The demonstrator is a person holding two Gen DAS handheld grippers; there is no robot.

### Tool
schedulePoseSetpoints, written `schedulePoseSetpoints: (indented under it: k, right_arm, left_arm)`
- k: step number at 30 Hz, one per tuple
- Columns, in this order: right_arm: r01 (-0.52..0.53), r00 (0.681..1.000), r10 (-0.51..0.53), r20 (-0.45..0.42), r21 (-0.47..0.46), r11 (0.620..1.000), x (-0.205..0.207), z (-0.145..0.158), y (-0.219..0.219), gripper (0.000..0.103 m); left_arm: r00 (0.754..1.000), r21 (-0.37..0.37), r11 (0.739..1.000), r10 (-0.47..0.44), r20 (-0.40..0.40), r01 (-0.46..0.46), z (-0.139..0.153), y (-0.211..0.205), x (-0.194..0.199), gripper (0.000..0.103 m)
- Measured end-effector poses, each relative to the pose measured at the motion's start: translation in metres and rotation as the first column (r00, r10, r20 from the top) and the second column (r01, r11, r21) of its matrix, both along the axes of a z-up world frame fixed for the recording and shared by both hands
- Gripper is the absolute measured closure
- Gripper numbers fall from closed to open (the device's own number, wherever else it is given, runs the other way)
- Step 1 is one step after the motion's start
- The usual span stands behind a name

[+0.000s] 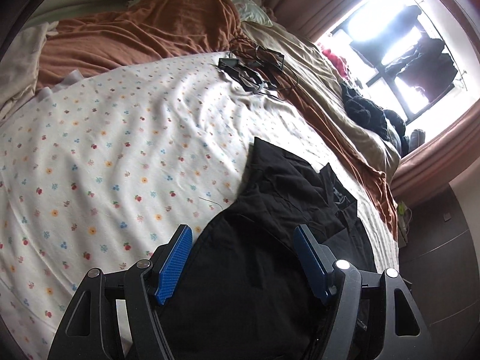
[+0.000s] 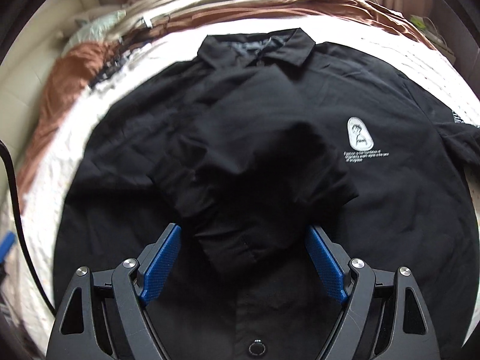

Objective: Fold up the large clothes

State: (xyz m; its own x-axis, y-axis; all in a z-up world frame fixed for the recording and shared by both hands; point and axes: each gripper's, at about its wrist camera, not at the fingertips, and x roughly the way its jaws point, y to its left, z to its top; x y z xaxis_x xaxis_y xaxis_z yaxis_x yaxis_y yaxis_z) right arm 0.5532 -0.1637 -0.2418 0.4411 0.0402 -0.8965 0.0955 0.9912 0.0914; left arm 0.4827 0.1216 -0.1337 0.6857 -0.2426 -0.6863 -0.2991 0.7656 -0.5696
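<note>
A black collared shirt (image 2: 270, 114) lies spread on the bed, collar at the far side, with a white oval logo (image 2: 359, 135) on its chest. One sleeve (image 2: 258, 186) is folded in across the front. My right gripper (image 2: 243, 234) hangs open above the shirt's lower middle, its blue pads (image 2: 162, 265) apart with nothing gripped. In the left wrist view the same black shirt (image 1: 264, 240) lies at the bed's near right part. My left gripper (image 1: 243, 234) is open over its edge, nothing between the pads.
The bed carries a white flower-print sheet (image 1: 105, 156), a rust-brown blanket (image 1: 144, 33) and a beige cover (image 1: 336, 90). Black cables and a small device (image 1: 255, 66) lie at the sheet's far edge. Dark clothes (image 1: 366, 111) sit by the bright window (image 1: 399, 42). A dark cabinet (image 1: 438, 234) stands right.
</note>
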Motion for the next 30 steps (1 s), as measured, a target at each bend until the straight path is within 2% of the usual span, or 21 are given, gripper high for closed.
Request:
schedulePoseSetpoints:
  k: [2,4,5,7,10,14,16,17,19,21,25,30]
  right_arm:
    - [0.015,1.000,-0.015,0.011,-0.033,0.999,-0.002,0.001,-0.001,0.026]
    - [0.033,0.999,-0.033,0.029,0.006,0.999,-0.005,0.008,-0.009,0.063]
    - [0.042,0.998,-0.044,0.038,0.053,0.998,-0.006,0.011,-0.016,0.064]
    - [0.047,0.996,-0.059,0.073,0.153,0.987,-0.012,0.019,-0.029,0.082]
    - [0.064,0.983,-0.106,0.153,0.252,0.966,-0.023,0.042,-0.049,0.086]
    - [0.122,0.945,-0.215,0.247,0.343,0.931,-0.042,0.075,-0.091,0.087]
    - [0.164,0.924,-0.269,0.272,0.354,0.921,-0.049,0.084,-0.113,0.086]
    - [0.200,0.915,-0.305,0.266,0.356,0.913,-0.052,0.085,-0.126,0.086]
    - [0.279,0.896,-0.378,0.232,0.367,0.887,-0.056,0.081,-0.151,0.066]
    - [0.339,0.878,-0.435,0.201,0.381,0.860,-0.063,0.075,-0.176,0.053]
    - [0.396,0.854,-0.499,0.145,0.441,0.806,-0.072,0.060,-0.208,0.051]
    - [0.443,0.853,-0.520,0.037,0.473,0.761,-0.072,0.030,-0.220,0.051]
  left_arm:
    - [1.000,-0.011,1.000,0.006,-0.002,-0.006,-0.001,0.004,0.000,0.032]
    - [1.000,-0.019,1.000,0.009,0.000,-0.009,0.001,0.004,-0.001,0.032]
    - [1.000,-0.020,1.000,0.009,0.002,-0.009,0.001,0.004,-0.001,0.032]
    - [1.000,-0.017,1.000,0.004,0.003,-0.004,0.002,0.003,-0.001,0.032]
    - [1.000,0.001,1.000,-0.003,0.007,0.003,0.005,-0.003,-0.001,0.032]
    - [1.000,0.028,0.999,-0.018,0.009,0.018,0.009,-0.015,0.002,0.032]
    - [0.999,0.031,0.999,-0.031,0.011,0.031,0.010,-0.022,0.003,0.032]
    - [0.999,0.038,0.999,-0.037,0.012,0.037,0.011,-0.026,0.004,0.032]
    - [0.999,0.053,0.997,-0.047,0.013,0.047,0.012,-0.032,0.004,0.032]
    - [0.998,0.068,0.996,-0.055,0.015,0.054,0.013,-0.036,0.005,0.032]
    - [0.998,0.081,0.995,-0.064,0.018,0.062,0.013,-0.044,0.007,0.032]
    - [0.998,0.103,0.992,-0.069,0.010,0.068,0.004,-0.054,0.013,0.032]
